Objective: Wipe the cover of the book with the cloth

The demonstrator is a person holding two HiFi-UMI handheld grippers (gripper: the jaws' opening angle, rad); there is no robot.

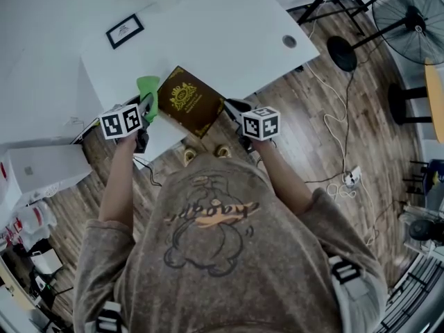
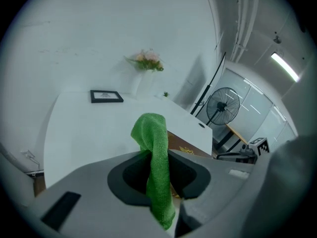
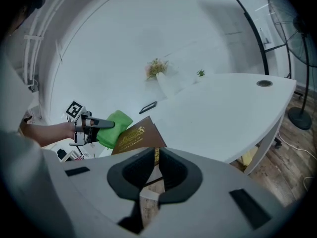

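Wooden flooring (image 1: 312, 137) is showing beneath a white counter (image 1: 229, 26). At its near edge, the right tool (image 3: 154, 163) is clamping one edge of the brown book (image 1: 186, 101). The left tool (image 2: 159, 170) is pinching the green cloth (image 2: 151, 128) just beside the book's left side.

Brown book (image 1: 184, 101) and green cloth (image 1: 148, 89), each held in a gripper.
The book is closed, its dark brown cover with a gold crest and lettering facing up, tilted over the near edge of the white table (image 1: 229, 33), one edge pinched by the right gripper (image 3: 152, 170). The cloth, bunched and folded over, is clamped in the left gripper (image 2: 158, 175), just beside the book's left corner.
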